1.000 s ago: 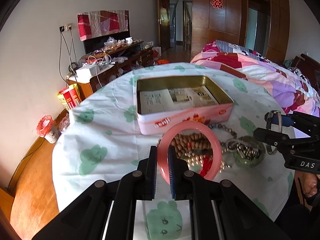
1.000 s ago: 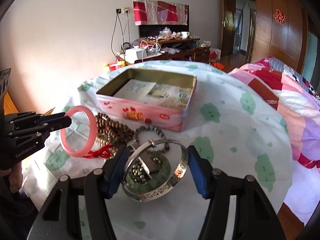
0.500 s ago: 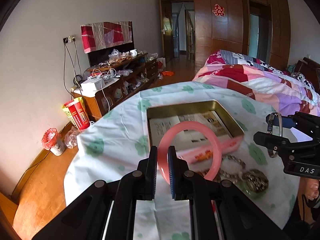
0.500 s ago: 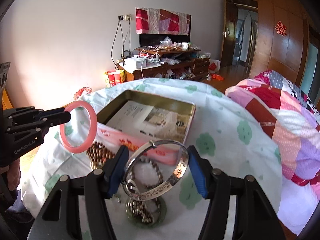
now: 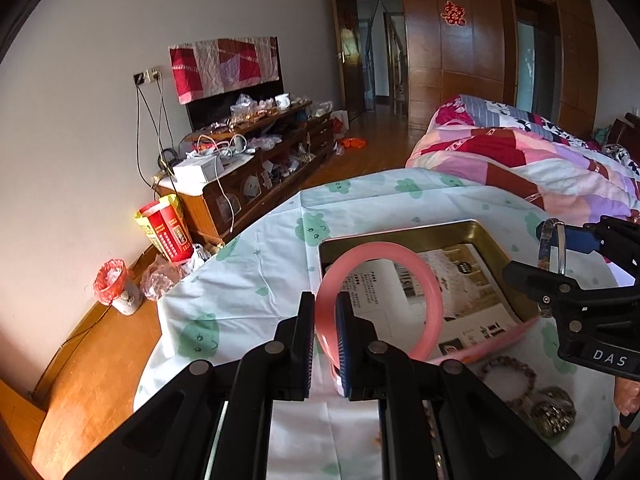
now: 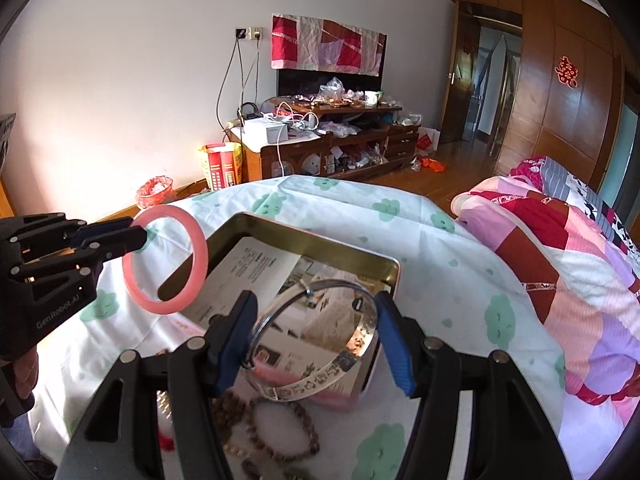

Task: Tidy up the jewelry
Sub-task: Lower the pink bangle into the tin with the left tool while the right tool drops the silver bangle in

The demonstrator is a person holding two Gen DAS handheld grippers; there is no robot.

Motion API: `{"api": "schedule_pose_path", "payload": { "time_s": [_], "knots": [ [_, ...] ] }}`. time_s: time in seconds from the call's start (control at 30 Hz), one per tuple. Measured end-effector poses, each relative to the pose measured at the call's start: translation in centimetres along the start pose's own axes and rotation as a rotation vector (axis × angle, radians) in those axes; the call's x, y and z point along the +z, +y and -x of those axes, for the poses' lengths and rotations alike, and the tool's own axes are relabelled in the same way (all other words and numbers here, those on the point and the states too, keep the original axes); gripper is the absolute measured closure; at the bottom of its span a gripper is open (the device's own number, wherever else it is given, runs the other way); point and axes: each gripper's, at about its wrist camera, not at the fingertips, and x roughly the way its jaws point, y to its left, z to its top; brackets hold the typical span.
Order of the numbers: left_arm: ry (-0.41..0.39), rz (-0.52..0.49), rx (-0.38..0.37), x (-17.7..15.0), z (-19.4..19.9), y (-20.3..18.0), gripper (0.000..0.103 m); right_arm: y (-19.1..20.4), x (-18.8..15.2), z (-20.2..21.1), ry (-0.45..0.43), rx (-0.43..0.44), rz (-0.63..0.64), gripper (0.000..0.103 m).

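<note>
My left gripper pinches the rim of a pink bangle, holding it upright in the air above the near edge of the open tin. My right gripper spans a silver bangle across its width, fingers pressed to opposite sides of the hoop, also above the tin. Both hoops look rigid and smooth. I judge the pink one brittle if dropped, the silver one thin, light and liable to slip or flex under a hard squeeze. A rim pinch suits the pink one; the silver one is safer held lightly. Beaded bracelets lie on the tablecloth just in front of the tin.
</note>
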Motion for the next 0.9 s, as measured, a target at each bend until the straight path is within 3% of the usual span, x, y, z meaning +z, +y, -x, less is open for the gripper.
{"api": "schedule_pose_path", "payload": {
  "time_s": [0.67, 0.73, 0.77, 0.8, 0.87, 0.9],
  "knots": [
    [0.063, -0.056, 0.006, -0.1, -4.3, -1.4, 0.092, -0.8, -0.2, -4.5, 0.068, -0.043, -0.006, 0.038],
    [0.060, -0.074, 0.043, -0.1, -4.2, -1.8, 0.081, -0.8, -0.1, -4.4, 0.059, -0.040, -0.007, 0.024],
    [0.054, -0.074, 0.048, -0.1, -3.9, -1.8, 0.067, -0.8, -0.1, -4.3, 0.053, -0.038, -0.008, 0.019],
    [0.043, -0.062, 0.046, -0.2, -3.6, -1.6, 0.051, -0.8, -0.2, -4.0, 0.042, -0.041, -0.009, 0.019],
    [0.021, -0.037, 0.046, -0.3, -2.9, -1.2, 0.038, -0.9, -0.4, -3.6, 0.036, -0.049, -0.012, 0.019],
    [0.013, -0.020, 0.036, -0.6, -2.3, -0.7, 0.038, -1.0, -0.5, -3.4, 0.036, -0.048, -0.016, 0.019]
  ]
}}
